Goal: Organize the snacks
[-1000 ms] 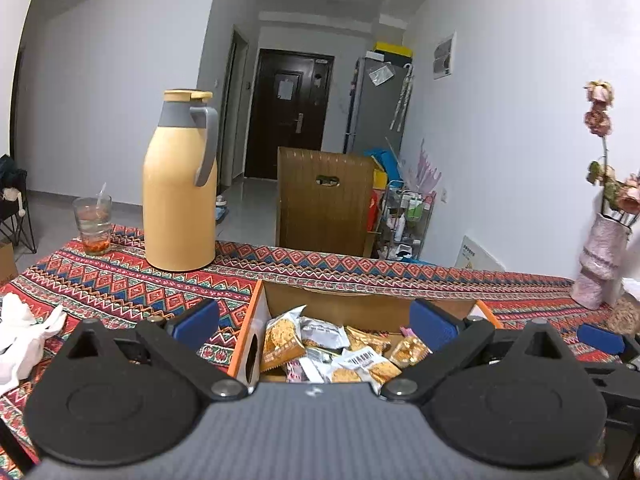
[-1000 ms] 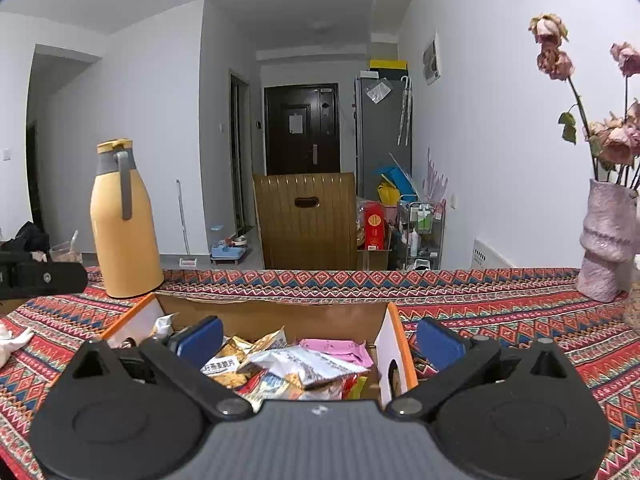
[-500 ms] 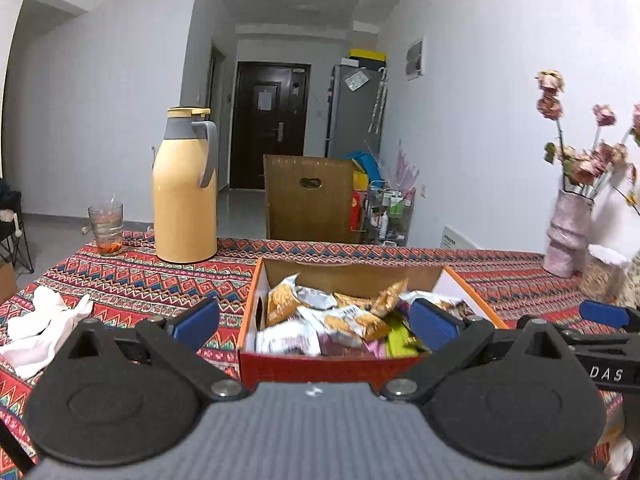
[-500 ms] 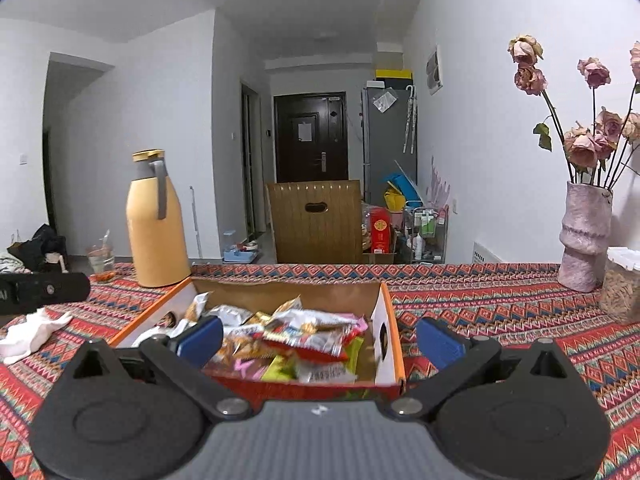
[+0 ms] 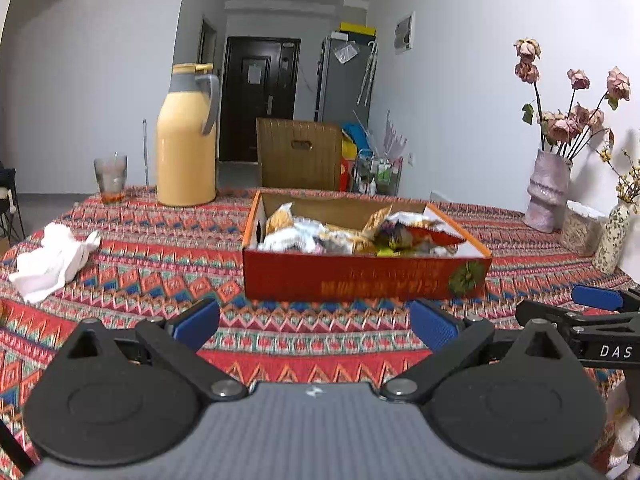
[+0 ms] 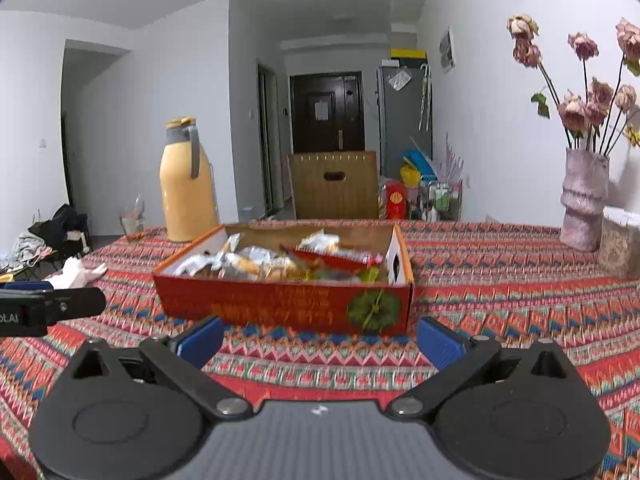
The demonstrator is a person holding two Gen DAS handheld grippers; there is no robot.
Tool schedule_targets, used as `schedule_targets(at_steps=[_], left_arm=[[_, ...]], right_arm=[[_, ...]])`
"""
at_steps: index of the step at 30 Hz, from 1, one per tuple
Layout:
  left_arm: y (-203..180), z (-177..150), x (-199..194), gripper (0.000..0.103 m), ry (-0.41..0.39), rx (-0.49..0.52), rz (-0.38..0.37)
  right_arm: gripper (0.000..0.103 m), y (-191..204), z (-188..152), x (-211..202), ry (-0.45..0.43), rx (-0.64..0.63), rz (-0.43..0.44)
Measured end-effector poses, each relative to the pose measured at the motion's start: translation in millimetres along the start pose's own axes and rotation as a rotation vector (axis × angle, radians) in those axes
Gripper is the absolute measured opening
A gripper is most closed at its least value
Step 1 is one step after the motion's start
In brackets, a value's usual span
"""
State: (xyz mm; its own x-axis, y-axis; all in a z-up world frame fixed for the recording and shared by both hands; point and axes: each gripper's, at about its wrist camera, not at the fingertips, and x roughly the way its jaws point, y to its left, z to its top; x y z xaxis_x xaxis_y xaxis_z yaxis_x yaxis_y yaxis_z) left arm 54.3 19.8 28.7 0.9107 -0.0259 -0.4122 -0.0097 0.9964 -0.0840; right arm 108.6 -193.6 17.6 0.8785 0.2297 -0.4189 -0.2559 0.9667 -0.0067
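We see a red cardboard box (image 5: 366, 276) full of snack packets (image 5: 352, 234), sitting near the middle of a table covered with a patterned red cloth (image 5: 160, 264). Half a second ago the box filled the space between each gripper's fingers; now both grippers have pulled back toward the near edge of the table, and the whole front wall of the box shows, with bare cloth between it and the fingers.

Our left gripper (image 5: 314, 326) is spread wide and holds nothing. Our right gripper (image 6: 318, 340) is likewise spread wide and empty. The two sit side by side, each visible at the edge of the other's view.

The front of the box carries a line of gold writing, too blurred to read, and a green round emblem near its right corner. The letters "DAS" show in white on the right gripper's side.

Toward the far left corner of the table stand a yellow thermos jug (image 5: 187, 136) and a drinking glass (image 5: 110, 174). A crumpled white tissue (image 5: 50, 262) lies near the left edge. A pink vase of dried roses (image 6: 584, 200) stands at the far right.
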Motion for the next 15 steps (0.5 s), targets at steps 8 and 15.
schedule_targets(at_steps=[8,15], left_arm=[[11,-25,0,0.103,0.056,-0.02,-0.007],[10,-28,1,0.103,0.068,-0.024,-0.01]], right_arm=[[0.103,0,-24,-7,0.043,0.015,0.003],[0.103,-4,-30,-4,0.059,0.027,-0.003]])
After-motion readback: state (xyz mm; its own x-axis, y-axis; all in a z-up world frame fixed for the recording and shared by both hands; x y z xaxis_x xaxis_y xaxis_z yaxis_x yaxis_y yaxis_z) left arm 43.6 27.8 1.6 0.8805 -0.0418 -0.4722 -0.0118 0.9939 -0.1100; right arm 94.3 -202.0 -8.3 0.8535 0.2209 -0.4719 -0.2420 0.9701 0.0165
